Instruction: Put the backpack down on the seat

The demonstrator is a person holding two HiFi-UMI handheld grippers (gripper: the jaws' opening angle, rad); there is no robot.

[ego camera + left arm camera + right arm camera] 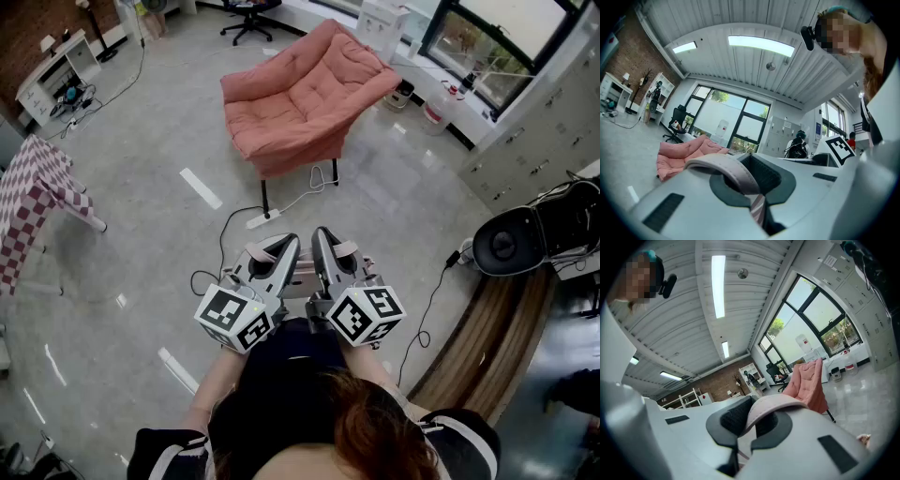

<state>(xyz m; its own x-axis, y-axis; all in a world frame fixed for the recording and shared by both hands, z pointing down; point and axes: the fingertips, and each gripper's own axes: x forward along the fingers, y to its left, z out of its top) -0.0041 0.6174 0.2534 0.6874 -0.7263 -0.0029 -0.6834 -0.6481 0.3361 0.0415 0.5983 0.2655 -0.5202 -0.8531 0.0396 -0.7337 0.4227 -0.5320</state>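
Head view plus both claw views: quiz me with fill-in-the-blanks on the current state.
The left claw is ____ on a pink strap.
The right claw holds a second ____.
The armchair ahead is ____ in colour.
Missing words: shut, strap, pink.

Open floor (159, 169), power strip (259, 221) before chair (300, 103)

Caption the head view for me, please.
Left gripper and right gripper, each shut on a strap, face the pink chair.
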